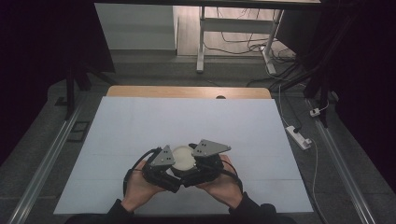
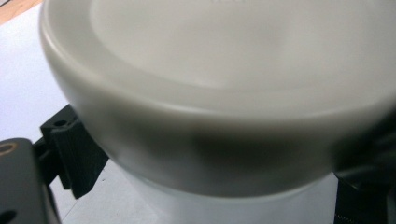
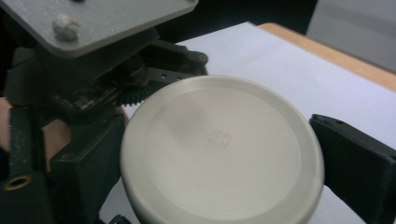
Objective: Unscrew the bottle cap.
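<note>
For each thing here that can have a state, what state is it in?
White round container: upright on the table, lid on, held between both grippers.
Lid: seated flat on the container.
Left gripper: jaws around the container's body.
Right gripper: jaws at either side of the lid.

Dim room, lit desk; close-ups soft.

High view: the white desk sheet (image 1: 187,126) is evenly lit, no glare; everything left and right of it drops to near black, and the floor beyond its far edge is brighter. Slight barrel bend in the rails beside the desk. Frame is low-res and grainy. Left gripper view: the white lid (image 2: 224,93) sits too close, fully out of focus, with a dark shadow band under its rim and a bright top. Right gripper view: lid (image 3: 219,149) reasonably sharp in the middle, soft sheen, no hard highlights; near fingers (image 3: 359,158) and the grey plate above blurred.
</note>
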`<state>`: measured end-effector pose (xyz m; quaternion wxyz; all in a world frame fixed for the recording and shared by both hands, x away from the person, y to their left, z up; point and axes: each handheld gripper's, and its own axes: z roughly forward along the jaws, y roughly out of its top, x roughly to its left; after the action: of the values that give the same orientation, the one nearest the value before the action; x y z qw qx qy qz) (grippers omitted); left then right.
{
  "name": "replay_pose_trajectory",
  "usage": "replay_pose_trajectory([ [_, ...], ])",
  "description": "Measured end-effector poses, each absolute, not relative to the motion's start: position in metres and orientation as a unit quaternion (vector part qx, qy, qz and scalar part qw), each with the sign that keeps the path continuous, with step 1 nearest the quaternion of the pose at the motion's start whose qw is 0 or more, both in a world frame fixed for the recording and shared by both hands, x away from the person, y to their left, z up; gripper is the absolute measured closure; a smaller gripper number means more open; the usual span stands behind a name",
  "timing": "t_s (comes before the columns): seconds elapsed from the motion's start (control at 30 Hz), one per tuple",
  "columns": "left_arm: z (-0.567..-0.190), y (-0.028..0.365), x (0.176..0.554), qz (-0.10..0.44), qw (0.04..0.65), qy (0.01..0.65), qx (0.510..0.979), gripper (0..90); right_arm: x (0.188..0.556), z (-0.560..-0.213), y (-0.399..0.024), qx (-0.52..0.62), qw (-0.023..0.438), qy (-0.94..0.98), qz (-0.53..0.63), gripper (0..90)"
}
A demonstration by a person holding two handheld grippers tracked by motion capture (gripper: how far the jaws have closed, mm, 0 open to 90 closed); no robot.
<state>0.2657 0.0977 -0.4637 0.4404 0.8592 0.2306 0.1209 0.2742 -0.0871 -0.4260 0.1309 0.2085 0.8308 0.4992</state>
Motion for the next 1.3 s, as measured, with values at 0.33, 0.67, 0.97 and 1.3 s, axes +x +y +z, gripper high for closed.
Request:
replay_pose_trajectory([
  [0.33, -0.461, 0.102, 0.267, 0.069, 0.462, 0.158, 0.87, 7.1, 0.286, -0.421, -0.099, 0.129, 0.042, 0.85, 0.508, 6.9],
  [0.67, -0.464, 0.098, 0.266, 0.043, 0.452, 0.117, 0.883, 7.1, 0.295, -0.424, -0.109, 0.052, -0.021, 0.86, 0.508, 6.9],
  [0.97, -0.466, 0.097, 0.267, 0.04, 0.45, 0.115, 0.885, 7.1, 0.298, -0.427, -0.11, 0.053, -0.036, 0.86, 0.506, 7.0],
  [1.3, -0.467, 0.099, 0.27, 0.045, 0.447, 0.125, 0.885, 7.1, 0.295, -0.42, -0.11, 0.066, -0.012, 0.854, 0.516, 7.0],
])
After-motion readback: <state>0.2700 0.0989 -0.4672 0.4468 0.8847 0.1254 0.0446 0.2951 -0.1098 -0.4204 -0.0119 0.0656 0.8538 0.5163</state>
